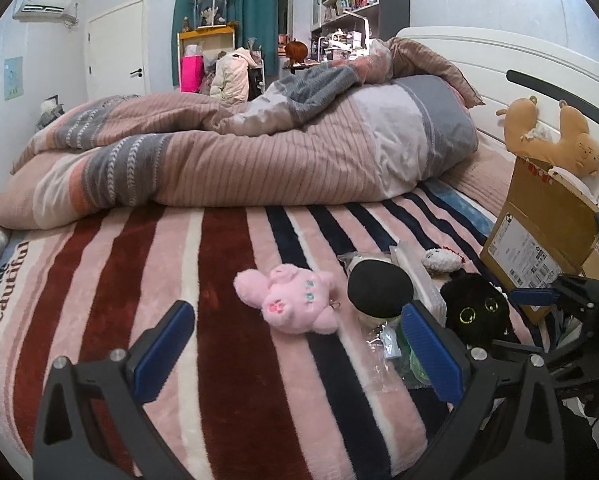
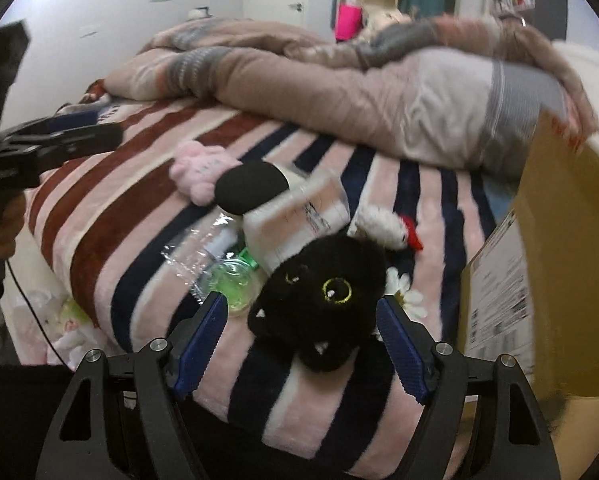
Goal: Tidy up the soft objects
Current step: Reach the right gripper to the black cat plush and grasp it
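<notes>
- Right gripper (image 2: 299, 344) — jaws spread wide, nothing clamped; the black cat plush (image 2: 319, 300) lies directly between the two blue pads, its head toward the camera, body running away along the bed
- Left gripper (image 1: 295, 354) — also wide apart and empty, hovering over the striped blanket (image 1: 227, 280); the pink plush (image 1: 295, 300) lies just ahead of it, a little right of centre, long axis roughly crosswise
- The cat sits near the bed's front edge, just beside the cardboard box (image 2: 539, 260) on its right; a brown plush (image 1: 551, 136) already hangs over that box's rim
- Judgement: the right side is the nearer one to the cat — a plain squeeze looks enough, no reorienting needed
- Clutter touching the cat: a white bottle with a black cap (image 2: 275, 204), crinkled plastic wrap (image 2: 203, 252); a small white toy (image 2: 383, 226) just behind
- Risk: fur compresses, so the hold may slip
</notes>
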